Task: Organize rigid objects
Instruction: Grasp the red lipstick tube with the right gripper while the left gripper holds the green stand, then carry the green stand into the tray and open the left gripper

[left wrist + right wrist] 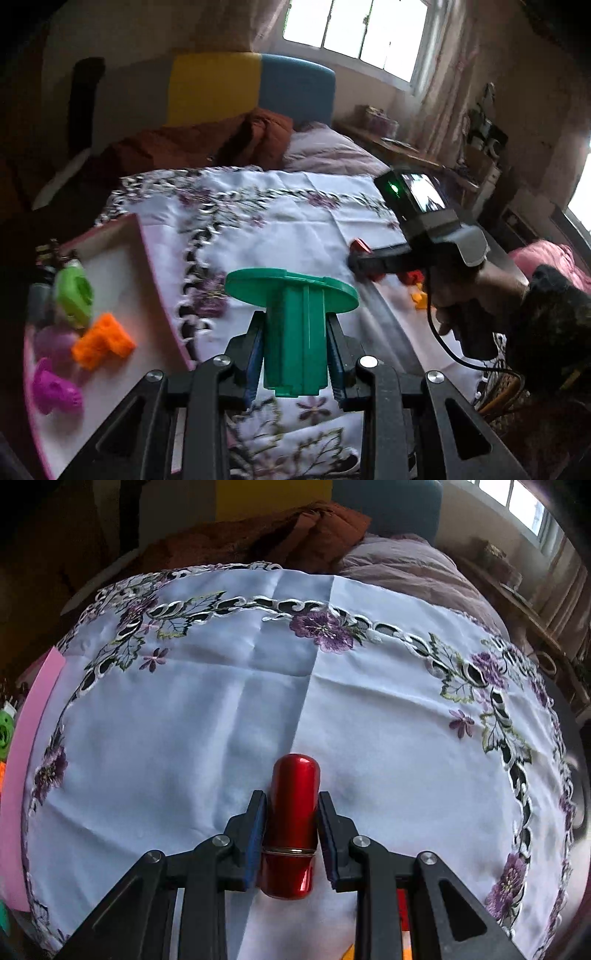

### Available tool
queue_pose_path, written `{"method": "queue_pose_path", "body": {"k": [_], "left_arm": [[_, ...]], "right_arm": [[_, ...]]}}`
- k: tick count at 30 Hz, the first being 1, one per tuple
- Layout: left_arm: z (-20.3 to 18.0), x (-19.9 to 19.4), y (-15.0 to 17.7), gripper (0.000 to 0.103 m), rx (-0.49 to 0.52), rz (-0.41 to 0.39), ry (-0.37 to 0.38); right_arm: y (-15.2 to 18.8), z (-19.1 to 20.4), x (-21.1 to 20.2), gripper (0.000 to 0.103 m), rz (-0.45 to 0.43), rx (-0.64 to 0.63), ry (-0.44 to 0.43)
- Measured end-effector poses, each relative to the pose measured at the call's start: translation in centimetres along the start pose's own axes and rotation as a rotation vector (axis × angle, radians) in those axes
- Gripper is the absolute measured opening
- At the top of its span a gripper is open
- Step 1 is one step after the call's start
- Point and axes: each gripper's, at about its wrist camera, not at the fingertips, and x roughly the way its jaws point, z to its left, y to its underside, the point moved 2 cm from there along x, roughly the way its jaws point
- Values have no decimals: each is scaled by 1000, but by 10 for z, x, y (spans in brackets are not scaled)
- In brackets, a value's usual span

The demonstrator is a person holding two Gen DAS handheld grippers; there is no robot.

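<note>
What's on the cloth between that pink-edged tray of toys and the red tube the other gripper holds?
Nothing: in the right wrist view, bare embroidered cloth runs from the pink tray to the red tube in the right gripper.

Green plastic spool (295, 332), flat round flange on a ribbed stem, is clamped stem-wise between jaws, raised above the embroidered cloth (221, 701). Red glossy cylinder (291, 823) with rounded end and thin gold band is gripped over the cloth's near middle.

Red capsule (292, 823): glossy metal, smooth. Green spool (293, 332): matt plastic. Tablecloth (207, 716): white embroidered cloth, creased. Tray (122, 266), lower left: smooth, matt.
</note>
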Motion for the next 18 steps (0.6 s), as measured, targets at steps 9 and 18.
{"method": "queue_pose_path", "body": {"k": [9, 18], "left_arm": [[36, -23, 2, 31, -60, -33, -72], [64, -30, 12, 31, -123, -7, -98]], "right_arm": [[-1, 3, 1, 26, -16, -27, 19], [1, 4, 0, 26, -28, -42, 26]]}}
